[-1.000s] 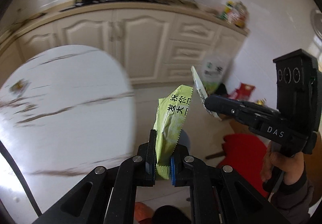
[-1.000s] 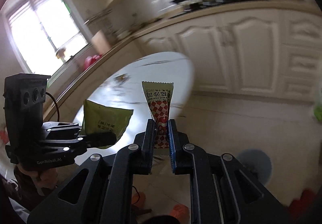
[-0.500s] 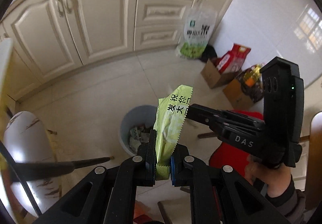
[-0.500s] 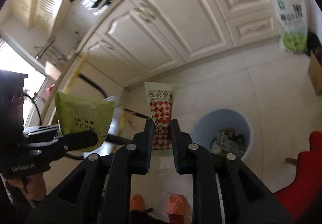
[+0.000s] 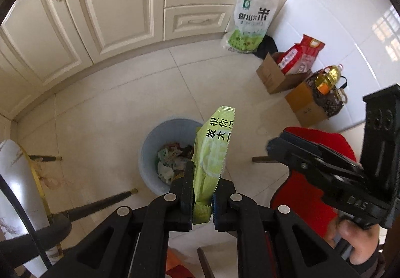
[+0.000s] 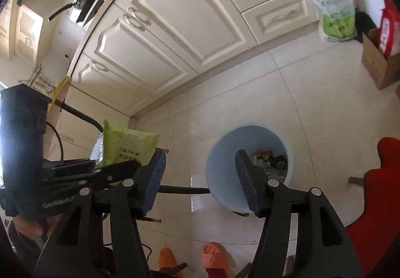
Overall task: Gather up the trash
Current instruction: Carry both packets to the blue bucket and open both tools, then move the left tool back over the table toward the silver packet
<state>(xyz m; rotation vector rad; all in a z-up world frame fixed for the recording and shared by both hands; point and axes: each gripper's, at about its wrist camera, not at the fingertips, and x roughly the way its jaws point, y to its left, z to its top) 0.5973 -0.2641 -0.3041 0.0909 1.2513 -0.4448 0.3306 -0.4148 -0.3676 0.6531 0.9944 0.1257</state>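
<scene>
A: What's the left gripper (image 5: 203, 199) doing?

B: Its jaws are clamped on the lower end of a green snack wrapper (image 5: 212, 153), which stands upright above the pale blue bin (image 5: 150, 153) on the tiled floor.

A: And the right gripper (image 6: 200, 178)?

B: Its jaws have just been opening and now stand apart with nothing between them. Through the gap you look down into the bin, already holding crumpled wrappers (image 6: 268, 160).

A: What's around that?

B: Cream cabinets (image 5: 100, 15) behind, a rice bag (image 5: 251, 20) leaning against them, cardboard boxes (image 5: 275, 75) by the wall, and a red stool (image 5: 315, 203) close to the bin
</scene>
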